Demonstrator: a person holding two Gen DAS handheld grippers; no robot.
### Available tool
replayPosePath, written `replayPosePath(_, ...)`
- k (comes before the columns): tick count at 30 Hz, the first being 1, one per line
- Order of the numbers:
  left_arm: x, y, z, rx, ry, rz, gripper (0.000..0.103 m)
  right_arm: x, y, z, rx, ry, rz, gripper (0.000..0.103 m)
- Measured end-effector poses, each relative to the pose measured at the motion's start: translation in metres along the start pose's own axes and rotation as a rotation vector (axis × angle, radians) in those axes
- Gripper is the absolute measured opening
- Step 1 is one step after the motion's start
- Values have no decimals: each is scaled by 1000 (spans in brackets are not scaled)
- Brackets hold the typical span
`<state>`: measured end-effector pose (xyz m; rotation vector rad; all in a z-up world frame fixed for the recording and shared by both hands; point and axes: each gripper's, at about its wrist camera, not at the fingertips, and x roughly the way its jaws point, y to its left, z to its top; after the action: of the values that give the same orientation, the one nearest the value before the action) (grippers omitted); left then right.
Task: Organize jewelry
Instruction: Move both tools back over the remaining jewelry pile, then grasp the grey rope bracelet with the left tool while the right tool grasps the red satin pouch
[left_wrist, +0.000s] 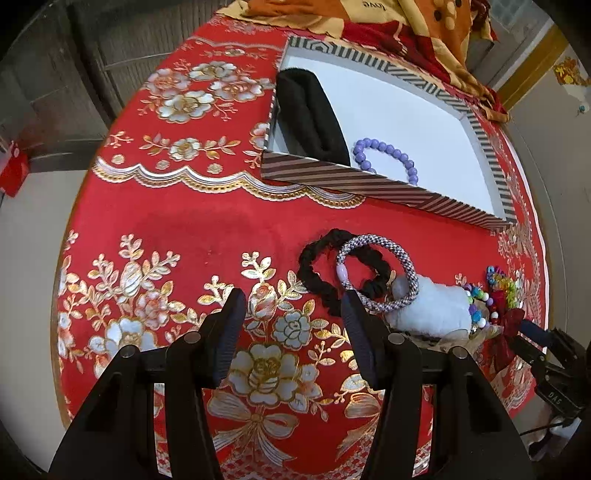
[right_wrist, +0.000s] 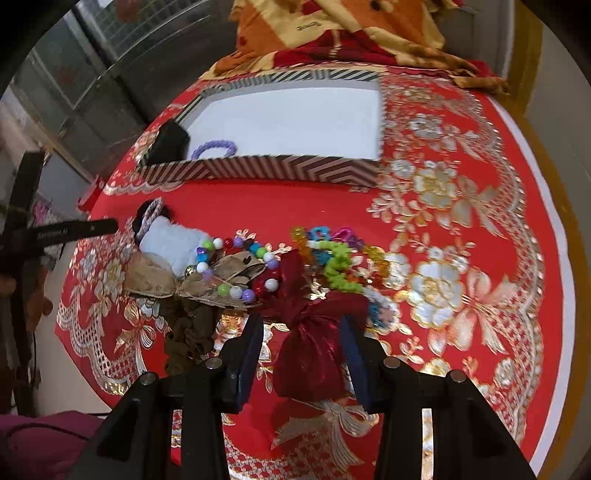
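Two handheld grippers hang over a round table draped in red cloth embossed with gold and silver flowers. Nearest in the right wrist view, the right gripper has its dark ribbed jaws set apart on either side of a shiny dark-red fabric bow; whether the pads press on it cannot be told. The left gripper stands with jaws wide apart and nothing between them, its right fingertip just at the edge of a speckled lilac beaded bangle.

That bangle lies across a ruffled black scrunchie and leans on a white fluffy hair tie. To the right of these lies a heap: a string of round multicolored beads, a tan leaf-shaped fabric bow, an olive crinkled scrunchie, and a chain of translucent bright plastic links.

Farther back, well apart from the heap, sits a shallow rectangular cardboard box with brown-and-white striped walls and a plain white floor. It holds a black knitted band at its left end and, just beside it, a purple round-bead bracelet against the near wall. Beyond the box lies a rumpled orange, yellow and red patterned cloth.
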<state>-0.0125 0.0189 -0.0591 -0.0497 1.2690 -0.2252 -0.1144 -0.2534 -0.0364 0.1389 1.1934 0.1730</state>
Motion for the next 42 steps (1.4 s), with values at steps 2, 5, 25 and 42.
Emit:
replayPosePath(2, 5, -1, 3, 13, 13, 7, 53, 6, 3, 1, -41, 7, -1, 41)
replayPosePath(5, 9, 1, 8, 10, 16, 22, 53, 14, 3, 3, -69, 28, -10, 41)
replayPosePath(25, 1, -35, 26, 26, 54, -206, 53, 23, 5, 1, -103, 57, -14, 42)
replayPosePath(42, 37, -68, 47, -62, 207, -201, 10, 29, 4, -2, -130, 71, -13, 25)
